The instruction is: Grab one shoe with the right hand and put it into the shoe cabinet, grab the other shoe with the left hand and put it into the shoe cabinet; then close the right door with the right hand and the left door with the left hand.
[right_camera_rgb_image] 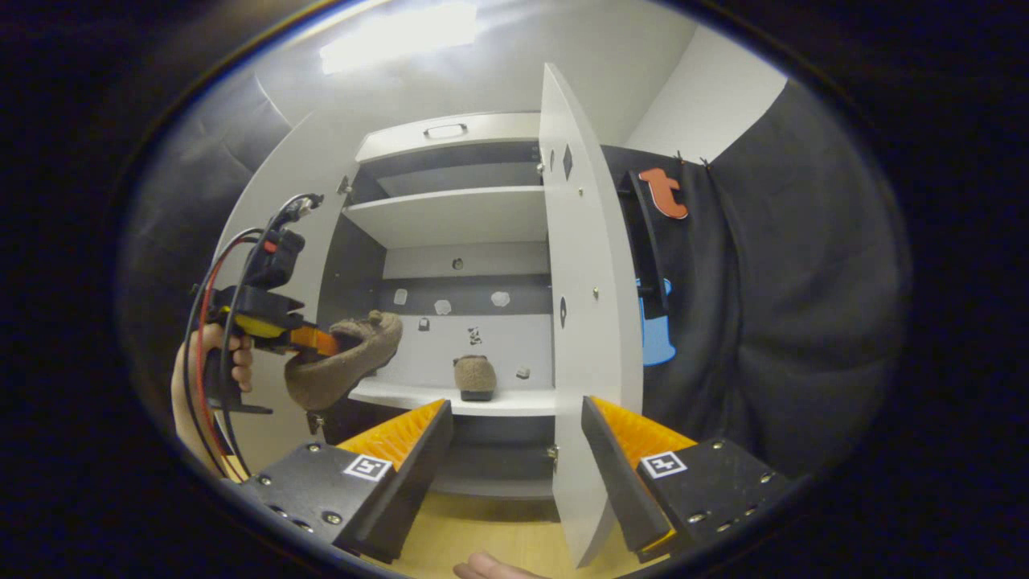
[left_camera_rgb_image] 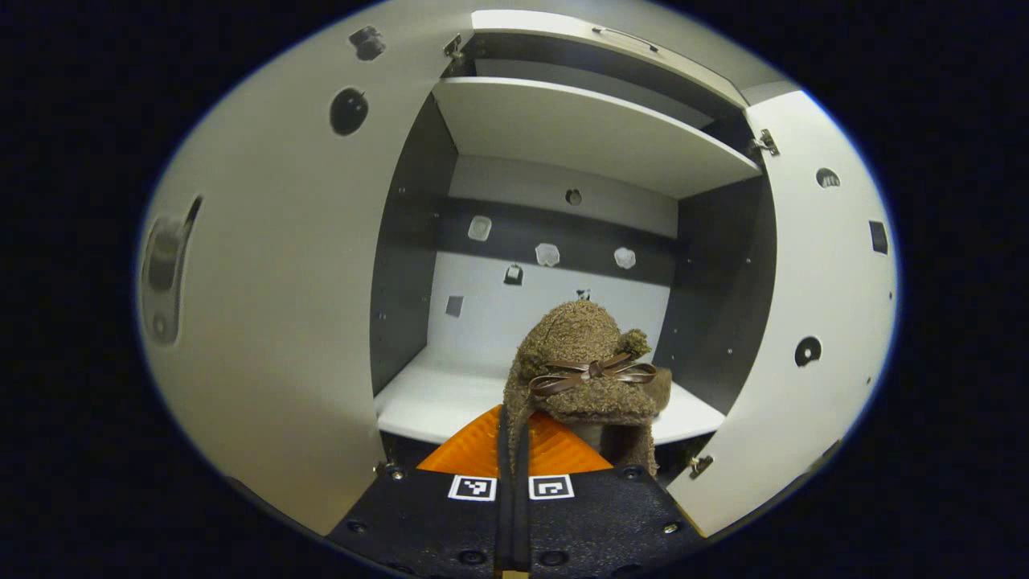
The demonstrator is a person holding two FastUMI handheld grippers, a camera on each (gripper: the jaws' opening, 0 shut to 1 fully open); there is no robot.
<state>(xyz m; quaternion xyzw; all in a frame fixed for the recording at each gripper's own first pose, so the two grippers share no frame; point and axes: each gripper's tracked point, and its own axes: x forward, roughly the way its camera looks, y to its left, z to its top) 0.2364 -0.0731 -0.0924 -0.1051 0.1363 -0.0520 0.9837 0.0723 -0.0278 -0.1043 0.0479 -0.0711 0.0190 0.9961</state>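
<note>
- Left gripper [left_camera_rgb_image: 512, 450] is level and aimed straight into the open shoe cabinet [left_camera_rgb_image: 563, 129]; its jaws are clenched on the heel edge of a fuzzy brown slipper [left_camera_rgb_image: 591, 374], which sticks up just ahead of them, bow on top.
- Ahead of those jaws and a little below the slipper runs the white lower shelf [left_camera_rgb_image: 434, 394]; the slipper hangs at its front edge, and I cannot tell whether it touches.
- In the right gripper view, a hand [right_camera_rgb_image: 217, 354] grips the left gripper's handle well off to the left, cables looping above it, the slipper tilted toe-up toward the cabinet.
- Right gripper [right_camera_rgb_image: 514, 434] hangs back, jaws spread wide and holding nothing.
- Between those open jaws, far ahead, the second slipper [right_camera_rgb_image: 476, 376] sits on the lower shelf, toward the right side.
- The right door [right_camera_rgb_image: 583, 322] stands edge-on just ahead of the right-hand jaw, hiding the cabinet's right wall.
- The left door [left_camera_rgb_image: 273, 305] is swung open beside the left jaws; its lower edge is cut off.
</note>
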